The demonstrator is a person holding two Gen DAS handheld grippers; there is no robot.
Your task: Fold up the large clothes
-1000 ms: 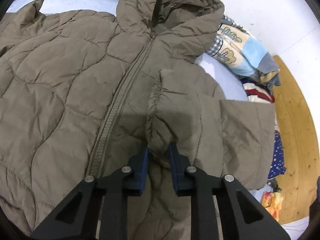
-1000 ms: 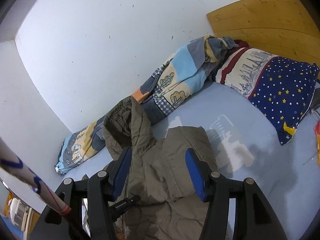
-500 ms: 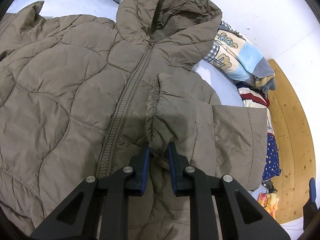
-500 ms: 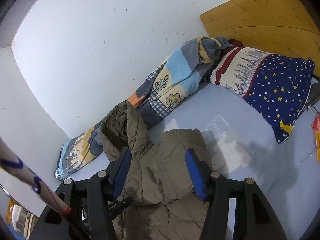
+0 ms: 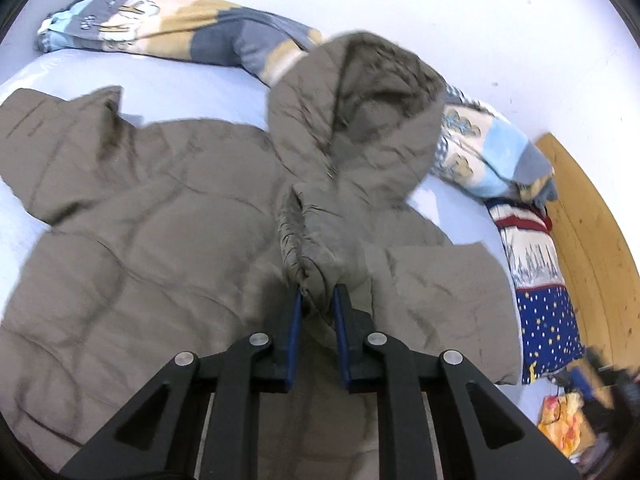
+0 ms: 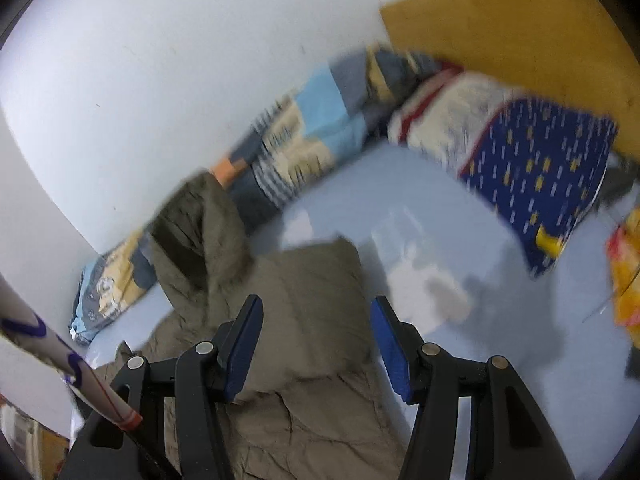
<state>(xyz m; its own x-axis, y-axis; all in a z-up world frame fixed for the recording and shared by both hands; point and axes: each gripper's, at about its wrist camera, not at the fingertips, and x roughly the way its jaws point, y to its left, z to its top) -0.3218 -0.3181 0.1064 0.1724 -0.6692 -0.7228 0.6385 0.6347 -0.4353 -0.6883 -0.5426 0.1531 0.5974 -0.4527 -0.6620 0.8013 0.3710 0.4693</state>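
Lying front-up on the pale blue bed [image 5: 192,92], the olive quilted jacket [image 5: 132,240] has its zipper closed and its hood [image 5: 360,108] propped toward the white wall [image 5: 440,12].

Left gripper [image 5: 316,300]: jaws nearly together, pinching the gathered cuff [image 5: 292,240] of a sleeve. The sleeve is doubled back over the chest, with the cuff raised off the jacket front. Blue pads press the fabric from both sides.

Right gripper [image 6: 316,340]: jaws about half apart and closing. They straddle a folded corner of the jacket [image 6: 312,304]. Fabric lies between the blue pads, but neither pad clearly presses on it; this view is motion-blurred, so contact cannot be told for certain.

Jacket position: spread across most of the bed. The other sleeve [image 5: 60,120] reaches out to the left side of the left view. The hem runs under the left gripper and out of frame.

Surroundings:
- A patchwork blanket [image 5: 180,28] in blue, cream and grey is bunched along the wall behind the hood.
- A pillow [image 6: 520,160], navy with yellow stars and a cream end with red stripes, sits against the wooden headboard [image 6: 520,40], well apart from the jacket.
- Something orange-yellow [image 6: 628,272] lies at the bed edge near the pillow; too blurred to identify.
- A white sleeve with blue marks [image 6: 60,356] crosses the lower left of the right view, beside the right gripper's frame.
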